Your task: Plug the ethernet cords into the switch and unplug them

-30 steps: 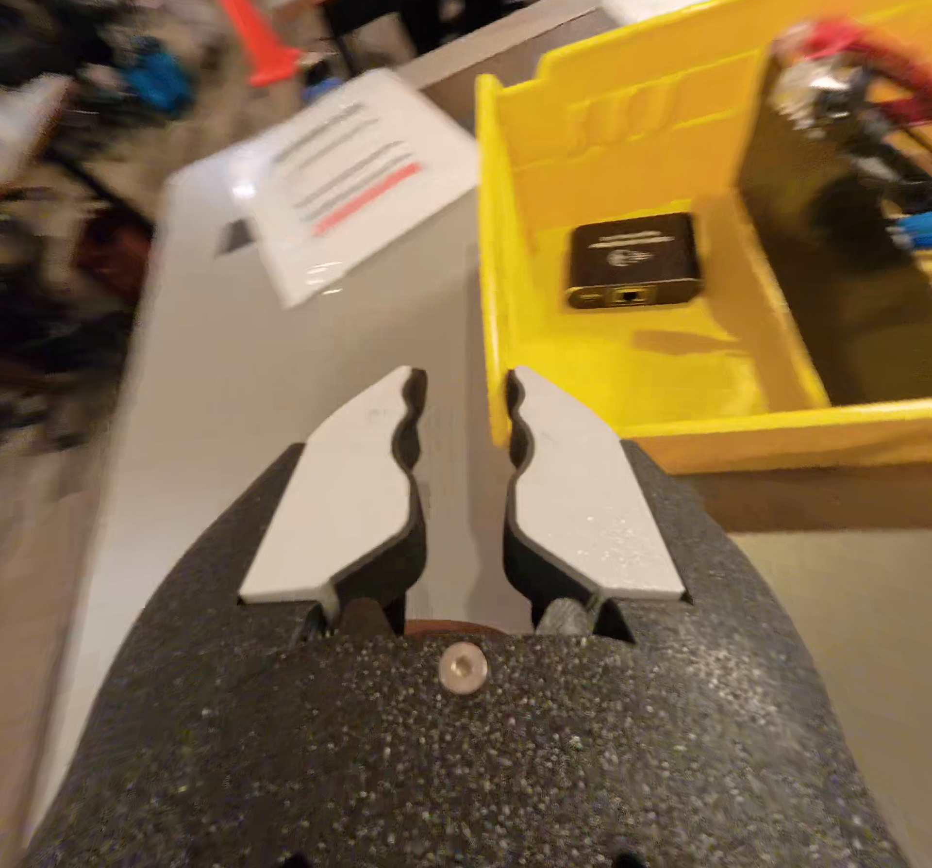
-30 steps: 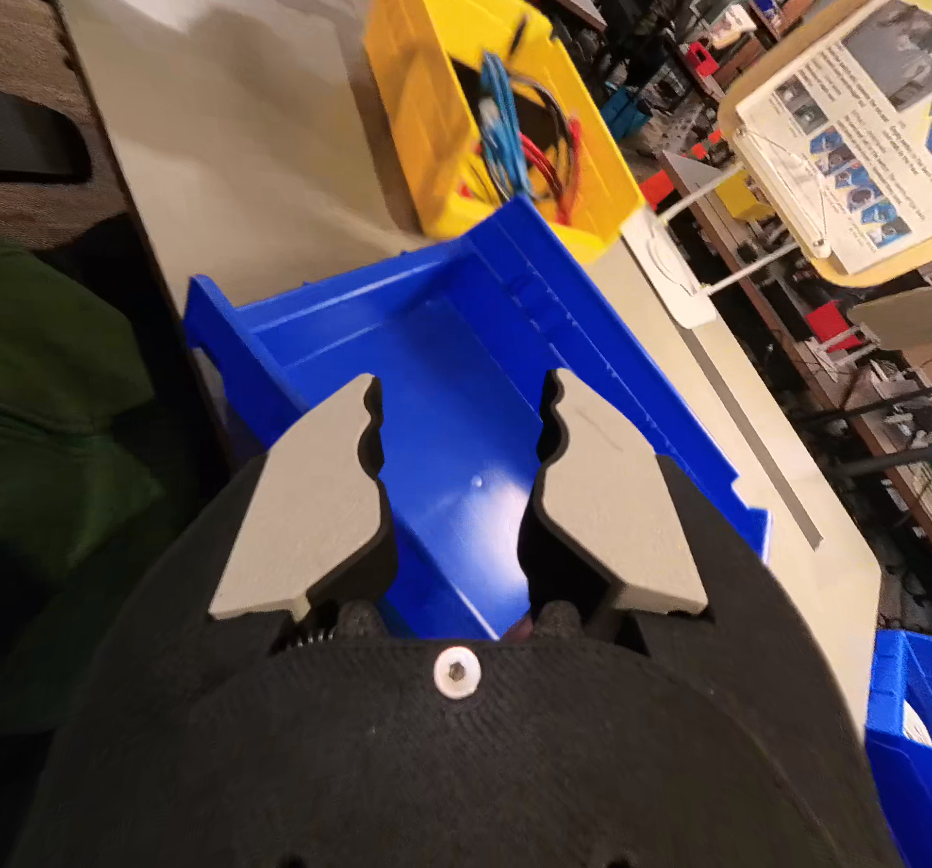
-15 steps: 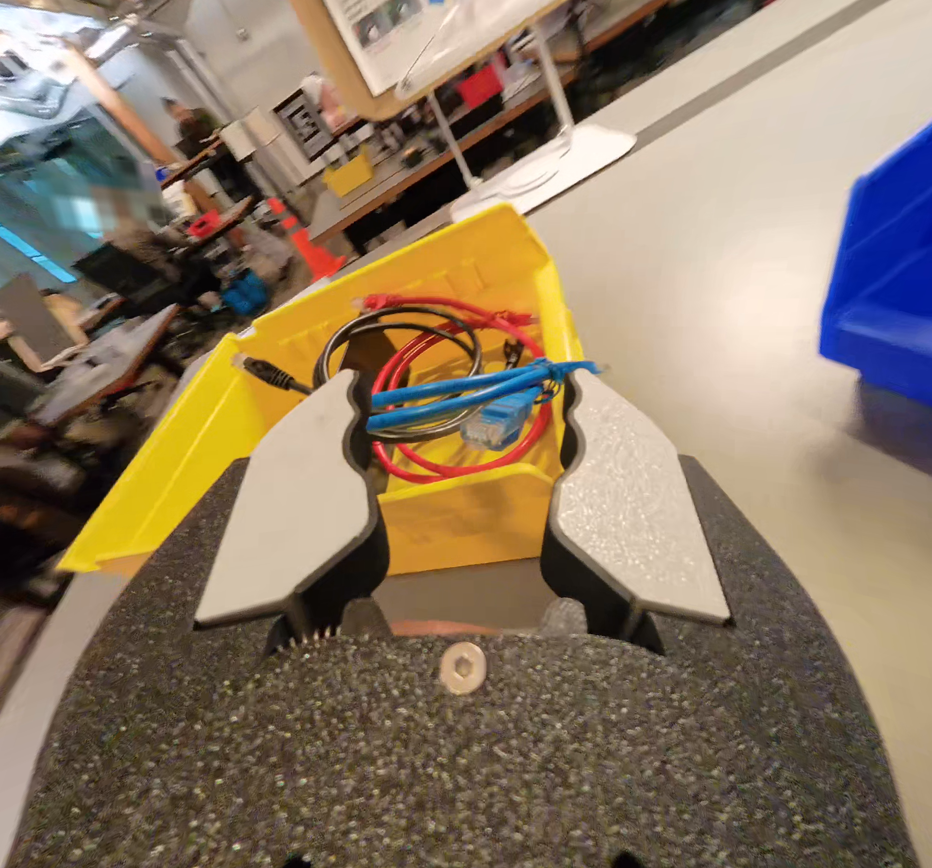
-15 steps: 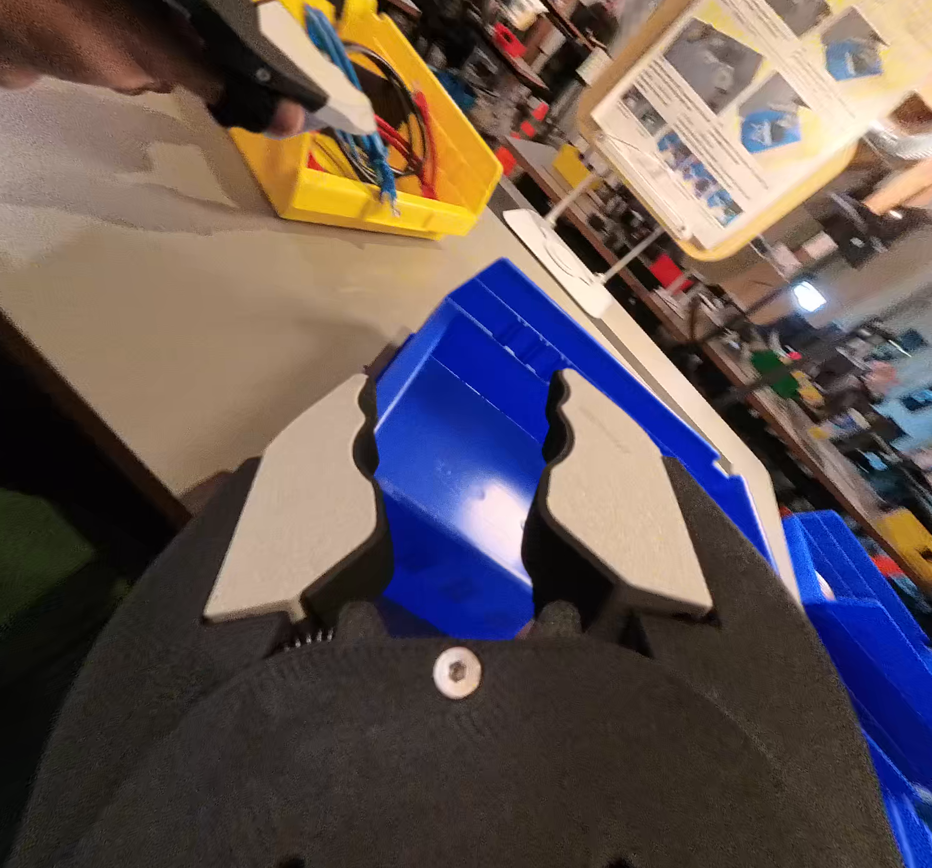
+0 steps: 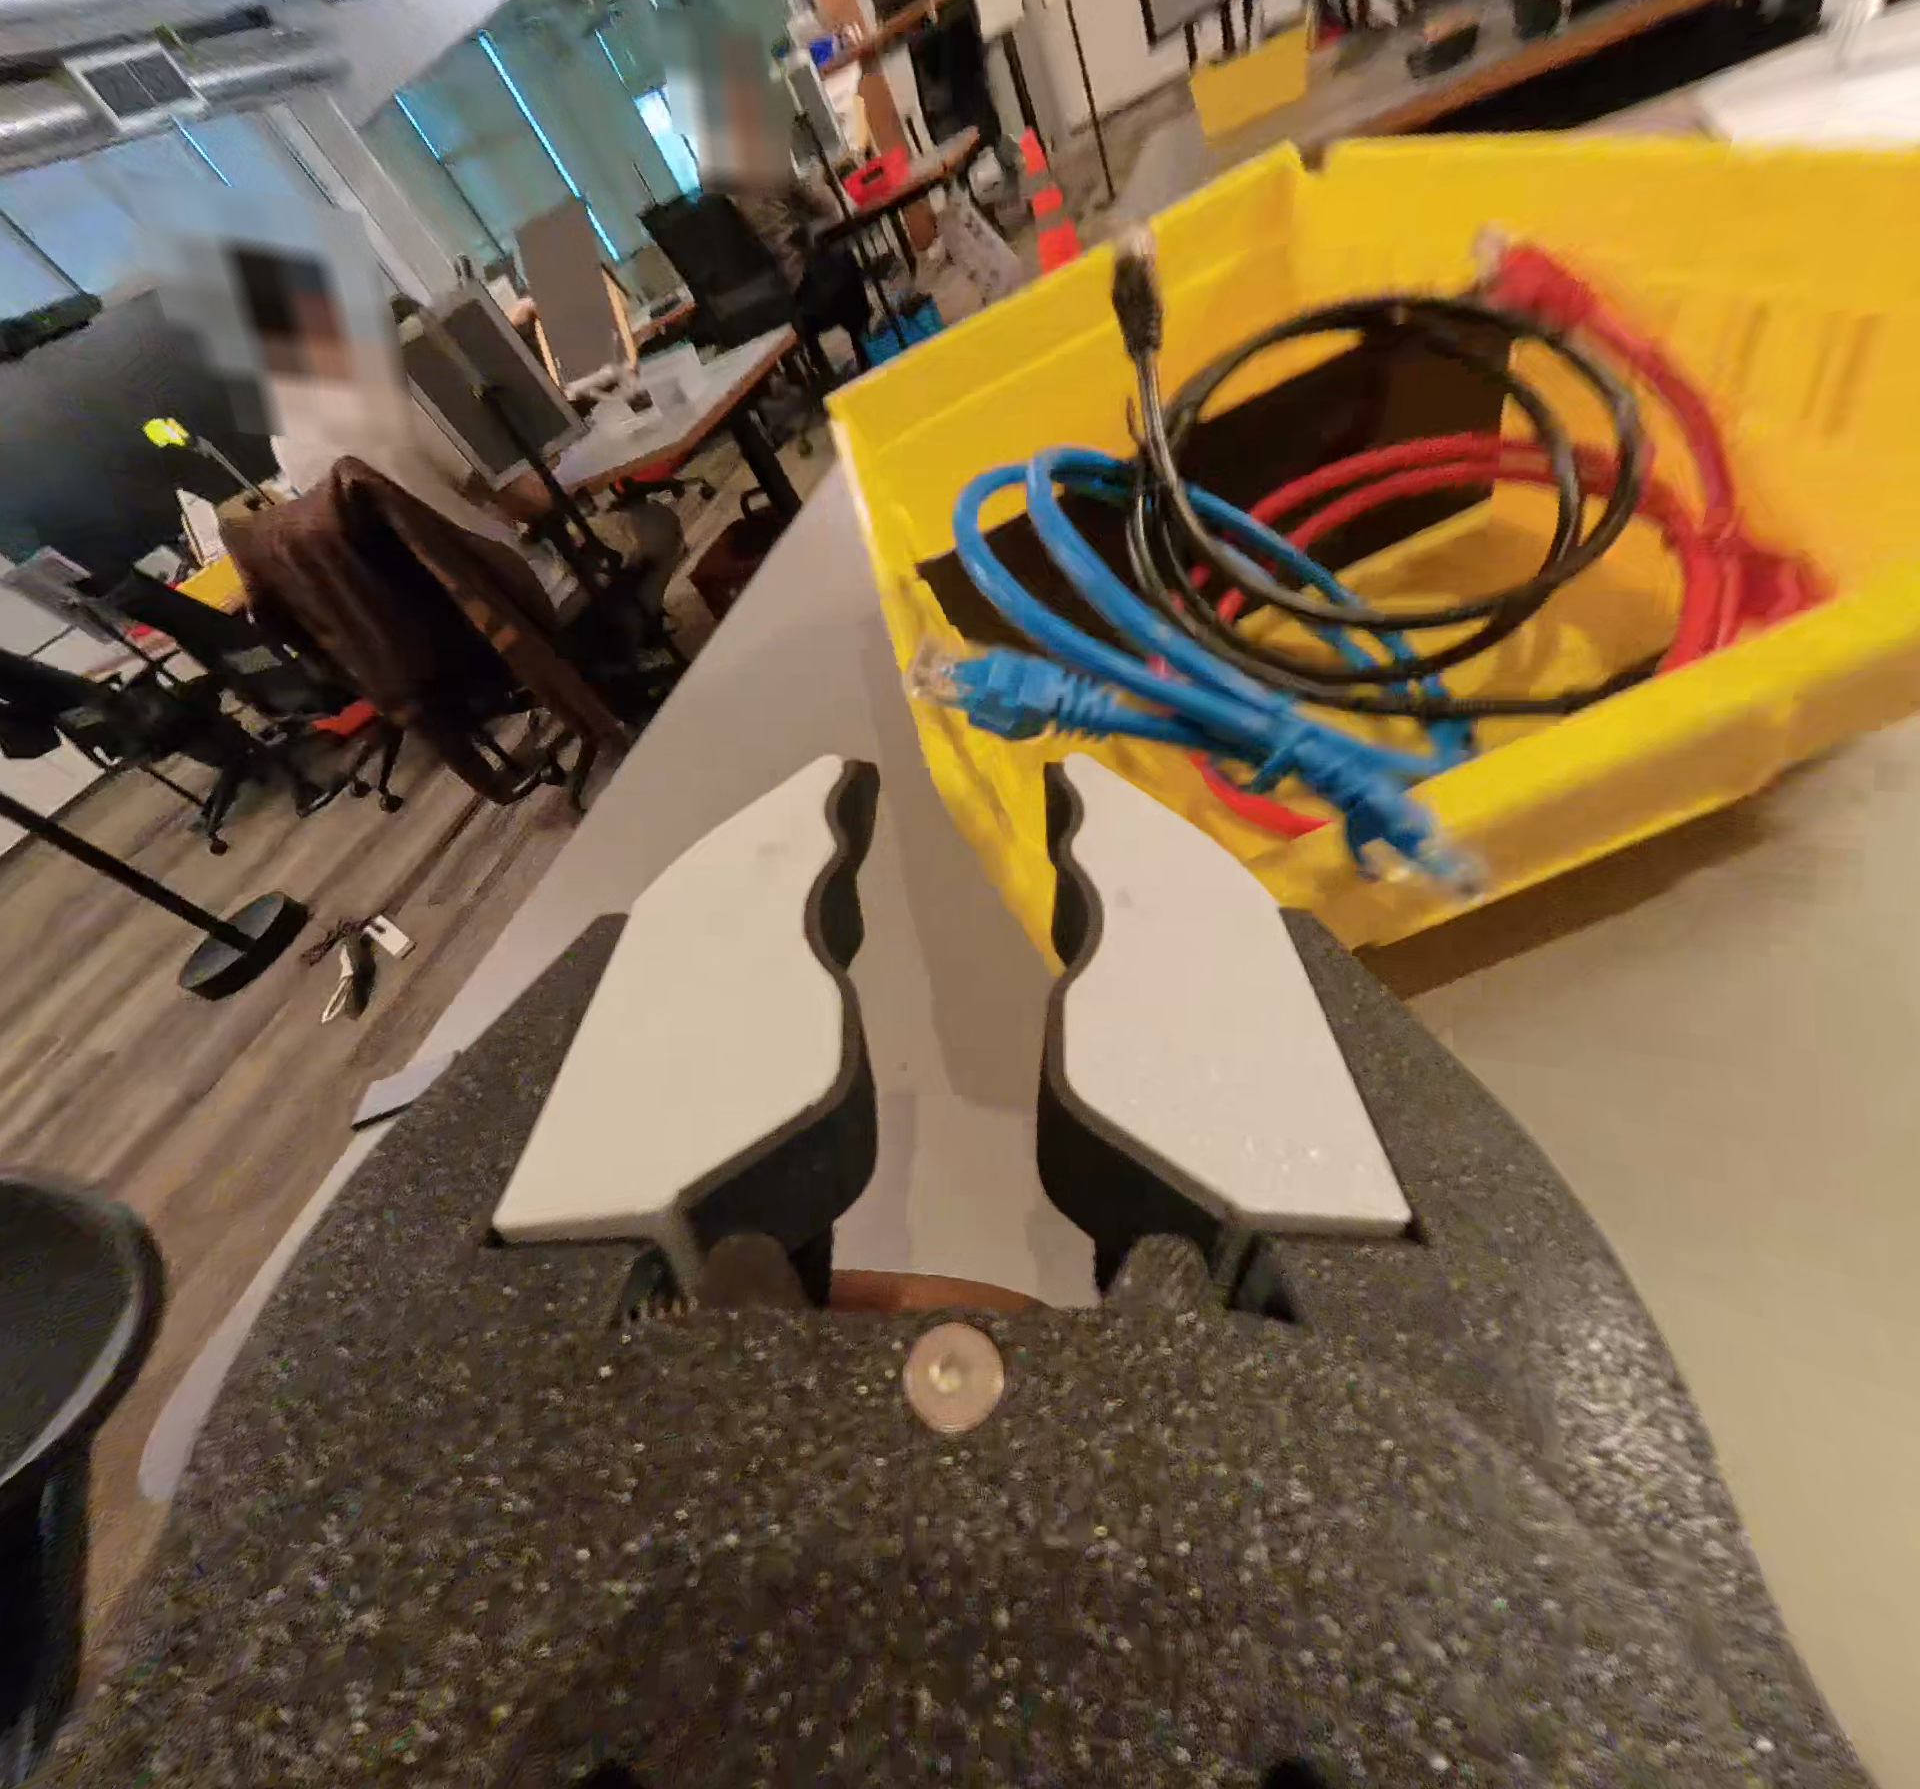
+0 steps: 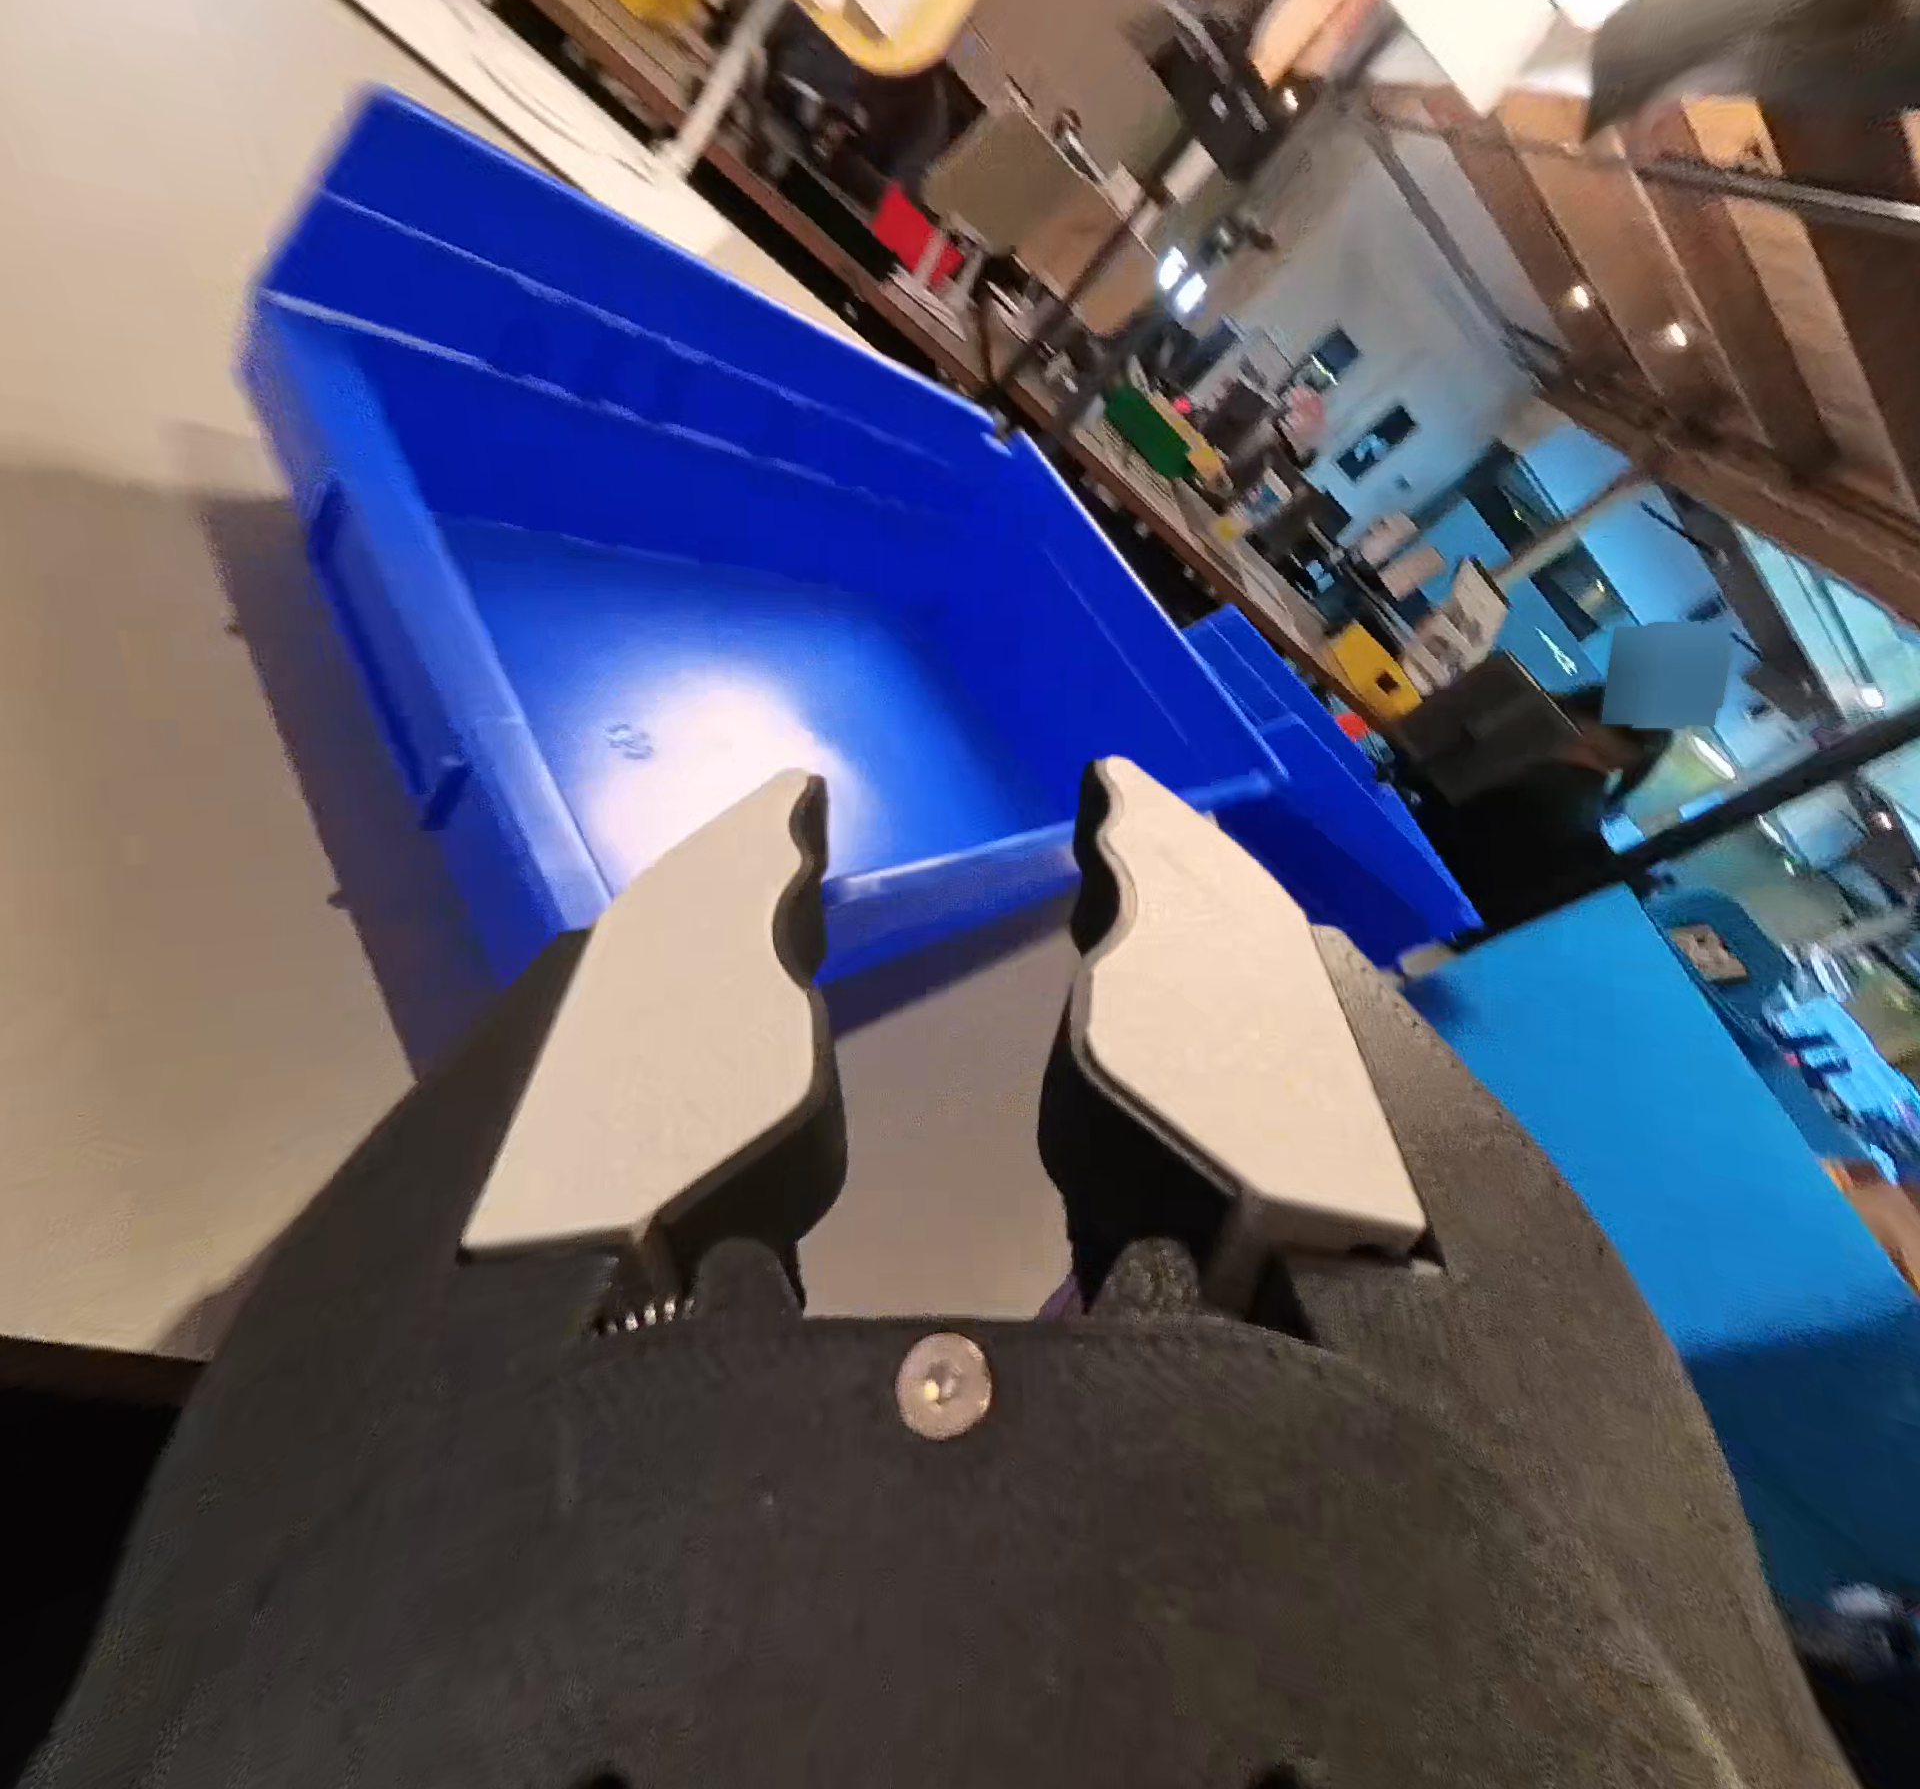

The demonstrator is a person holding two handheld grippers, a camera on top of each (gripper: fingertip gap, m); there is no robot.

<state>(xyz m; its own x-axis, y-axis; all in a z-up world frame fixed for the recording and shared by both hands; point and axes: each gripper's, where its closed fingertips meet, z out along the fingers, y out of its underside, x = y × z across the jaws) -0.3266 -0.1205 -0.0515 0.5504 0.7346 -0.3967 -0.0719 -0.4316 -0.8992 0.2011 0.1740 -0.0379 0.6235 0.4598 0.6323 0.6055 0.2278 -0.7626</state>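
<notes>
lying coiled in the yellow bin (image 5: pixel 1558 804) on the bench (image 5: pixel 1662 1220): ethernet cords, blue (image 5: pixel 1174 669), black (image 5: pixel 1558 451) and red (image 5: pixel 1704 544); judged light, limp, springy; best taken by the stiff boot behind a plug, not the brittle clear tip; one blue plug (image 5: pixel 997 690) pokes over the near rim; switch not made out, only a dark shape beneath the coils; left gripper (image 5: pixel 956 783) jaws released, holding nothing, just short of the bin; right gripper (image 6: pixel 951 783) jaws parted, unladen, before a bare blue bin (image 6: pixel 623 368); background blurred
</notes>
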